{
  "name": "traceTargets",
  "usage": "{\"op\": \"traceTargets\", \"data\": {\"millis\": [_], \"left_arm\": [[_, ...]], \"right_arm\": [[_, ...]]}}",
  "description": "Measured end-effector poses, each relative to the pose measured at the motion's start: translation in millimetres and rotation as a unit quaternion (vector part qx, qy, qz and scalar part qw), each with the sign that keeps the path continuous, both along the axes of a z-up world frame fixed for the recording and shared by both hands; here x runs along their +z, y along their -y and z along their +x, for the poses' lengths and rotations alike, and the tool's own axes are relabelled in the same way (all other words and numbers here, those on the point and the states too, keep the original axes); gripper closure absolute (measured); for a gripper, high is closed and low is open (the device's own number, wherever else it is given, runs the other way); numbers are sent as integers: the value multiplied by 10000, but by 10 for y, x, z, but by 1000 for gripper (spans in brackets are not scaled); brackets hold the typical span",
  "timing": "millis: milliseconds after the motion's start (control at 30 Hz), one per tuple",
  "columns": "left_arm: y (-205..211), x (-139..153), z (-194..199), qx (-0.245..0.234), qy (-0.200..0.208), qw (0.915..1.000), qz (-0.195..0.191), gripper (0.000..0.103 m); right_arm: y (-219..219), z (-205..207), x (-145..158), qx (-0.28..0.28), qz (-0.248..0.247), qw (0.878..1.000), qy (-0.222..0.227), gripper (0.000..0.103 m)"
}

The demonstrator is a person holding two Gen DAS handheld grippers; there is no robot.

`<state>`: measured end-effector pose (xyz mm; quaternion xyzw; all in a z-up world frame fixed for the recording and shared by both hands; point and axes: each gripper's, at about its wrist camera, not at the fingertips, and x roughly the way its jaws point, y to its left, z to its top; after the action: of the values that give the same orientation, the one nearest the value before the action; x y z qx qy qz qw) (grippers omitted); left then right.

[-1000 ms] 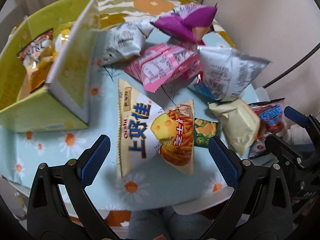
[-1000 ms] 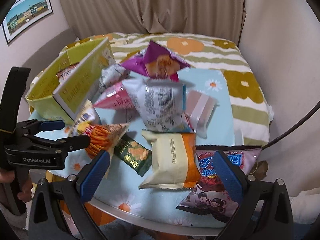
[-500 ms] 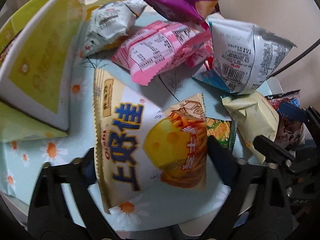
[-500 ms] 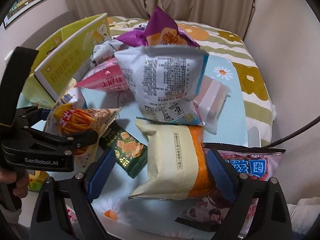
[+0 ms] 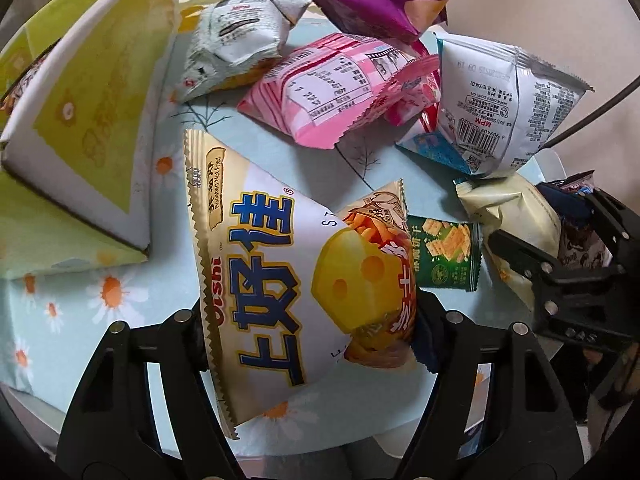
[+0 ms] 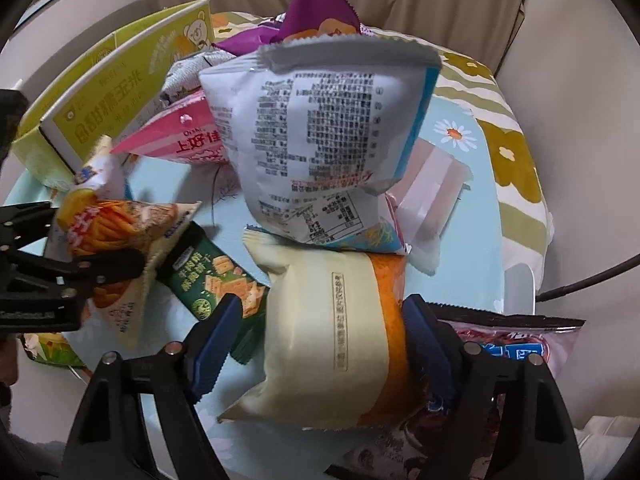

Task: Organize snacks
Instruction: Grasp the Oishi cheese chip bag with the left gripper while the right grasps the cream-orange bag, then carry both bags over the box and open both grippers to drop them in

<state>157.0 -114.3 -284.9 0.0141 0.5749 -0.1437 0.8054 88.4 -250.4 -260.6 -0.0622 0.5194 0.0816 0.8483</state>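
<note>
Snacks on daisy-print cloth point(image 5: 100, 300), curtain point(image 6: 400, 0) behind. L jaws grip cheese-stick bag point(image 5: 304, 280); R jaws grip cream-orange pack point(image 6: 332, 340).

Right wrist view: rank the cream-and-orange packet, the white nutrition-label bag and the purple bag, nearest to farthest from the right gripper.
1. cream-and-orange packet, between the right gripper's fingers.
2. white nutrition-label bag, just beyond, centre.
3. purple bag, behind it, at the back.

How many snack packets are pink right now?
2. A pink Oishi bag lies beside the yellow box; a pale pink wrapper lies right of the white bag. Others may hide under the pile.
</note>
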Motion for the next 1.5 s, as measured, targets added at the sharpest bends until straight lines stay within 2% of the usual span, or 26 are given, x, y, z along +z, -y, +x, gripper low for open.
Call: {"op": "traceTargets", "data": {"millis": [200, 233, 267, 333, 600, 1000, 1267, 1500], "left_arm": [[-25, 88, -75, 87, 92, 9999, 4, 34], [-32, 101, -86, 103, 101, 9999, 0, 34], [-39, 118, -98, 124, 116, 9999, -5, 34], [-53, 165, -145, 158, 155, 9998, -16, 34], [-92, 369, -251, 320, 356, 9988, -48, 34], [-272, 953, -546, 703, 969, 9928, -82, 34], [-531, 1518, -770, 1032, 1549, 9825, -35, 34], [-914, 1847, -780, 1338, 1825, 9741, 6, 34]], "right_arm": [[-48, 45, -123, 154, -256, 9996, 2, 28], [-57, 45, -138, 173, -314, 9994, 16, 30], [-65, 48, -154, 201, -380, 9991, 31, 37], [-74, 23, -159, 246, -464, 9986, 68, 41], [-83, -90, -35, 252, -280, 9991, 182, 46], [-276, -378, 518, 467, 279, 9973, 488, 46], [-501, -481, 1094, 784, 569, 9910, 921, 46], [-790, -385, 1495, 1075, 676, 9840, 1252, 46]]}}
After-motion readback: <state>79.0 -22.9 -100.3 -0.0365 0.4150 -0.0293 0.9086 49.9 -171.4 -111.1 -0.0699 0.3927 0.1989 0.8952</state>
